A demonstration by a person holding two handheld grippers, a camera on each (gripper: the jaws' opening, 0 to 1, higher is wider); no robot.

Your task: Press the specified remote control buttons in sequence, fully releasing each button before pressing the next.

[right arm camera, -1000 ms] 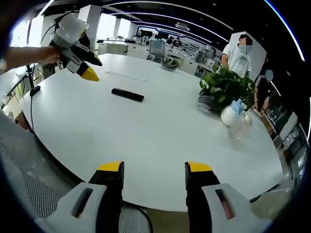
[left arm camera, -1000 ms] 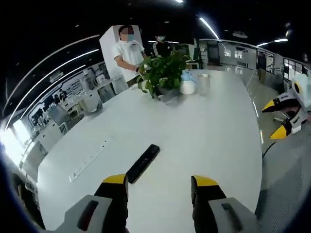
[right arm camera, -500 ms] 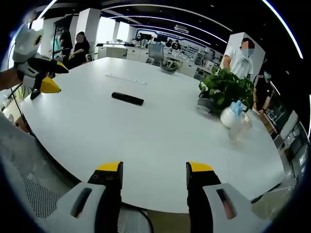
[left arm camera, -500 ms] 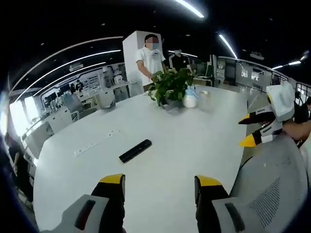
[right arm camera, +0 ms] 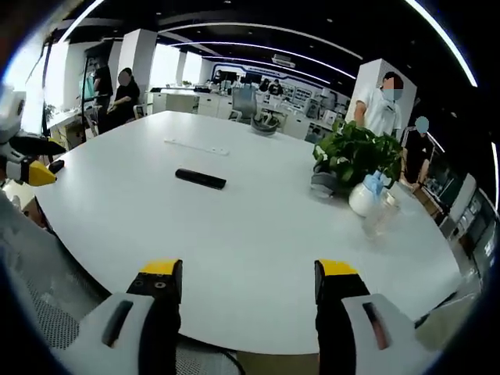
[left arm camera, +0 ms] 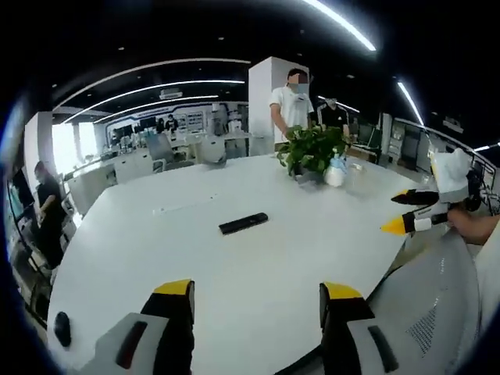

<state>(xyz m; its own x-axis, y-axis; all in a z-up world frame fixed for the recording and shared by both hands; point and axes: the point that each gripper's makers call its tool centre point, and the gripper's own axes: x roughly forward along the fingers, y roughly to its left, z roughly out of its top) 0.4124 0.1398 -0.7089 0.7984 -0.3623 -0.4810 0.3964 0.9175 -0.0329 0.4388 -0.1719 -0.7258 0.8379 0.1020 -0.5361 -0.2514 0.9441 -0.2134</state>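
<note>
The long black remote control lies flat near the middle of the big white round worktop, well away from every edge and far from both claws. The left claw and the right claw both hang open and hold nothing, back by the near edge. I think one claw should close first, go slowly to the remote, then push one button with one tip and lift right off.
</note>
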